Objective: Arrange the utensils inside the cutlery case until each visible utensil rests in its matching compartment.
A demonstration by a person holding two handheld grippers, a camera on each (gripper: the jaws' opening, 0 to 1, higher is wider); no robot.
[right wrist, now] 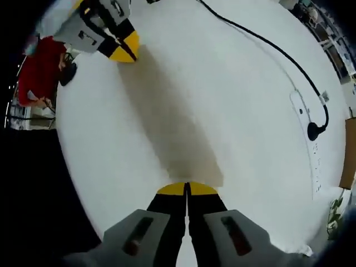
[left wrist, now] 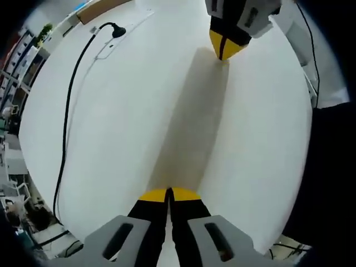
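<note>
My left gripper (left wrist: 169, 193) is shut, its yellow-tipped jaws pressed together with nothing between them, low over a bare white table (left wrist: 139, 111). My right gripper (left wrist: 224, 49) comes in at the top of the left gripper view, also shut and tip-down near the table. In the right gripper view my right gripper (right wrist: 187, 188) is shut with nothing in it above the white table (right wrist: 222, 100). My left gripper (right wrist: 123, 49) shows at the upper left there, jaws together. I see no cutlery case or utensils in these views.
A black cable (left wrist: 69, 105) runs to a plug in a white power strip (left wrist: 108, 47) at the table's far side. The same cable (right wrist: 267, 47) and plug (right wrist: 315, 131) lie at the right in the right gripper view. Beyond the table edge sits a red object (right wrist: 36, 69).
</note>
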